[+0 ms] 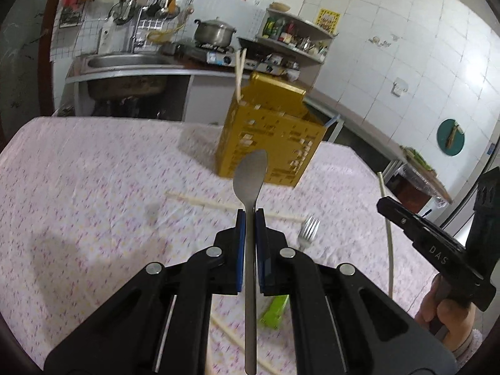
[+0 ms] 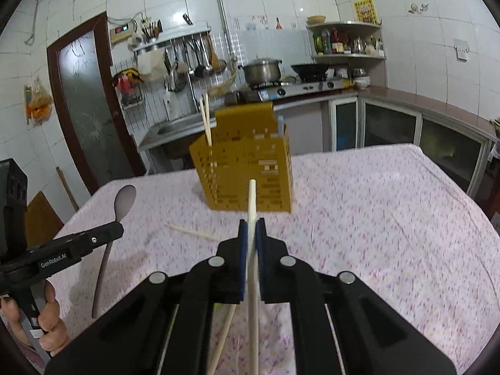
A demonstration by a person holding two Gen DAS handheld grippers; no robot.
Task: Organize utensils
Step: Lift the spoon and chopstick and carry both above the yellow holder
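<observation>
— What have your claws got?

— My left gripper (image 1: 250,215) is clenched on a grey spoon (image 1: 250,175), bowl up past my fingertips, handle running back between the blue pads (image 1: 240,250). My right gripper (image 2: 251,225) is clamped on a pale chopstick (image 2: 252,197) that stands up beyond its tips.

— And the holder?

— The yellow utensil holder (image 1: 272,137) stands straight ahead of both claws on the pink tablecloth (image 1: 93,172), two chopsticks (image 2: 206,122) already poking from its left corner. Just below my left claw lie a loose chopstick (image 1: 200,201) and, right of it, a fork (image 1: 307,231).
</observation>
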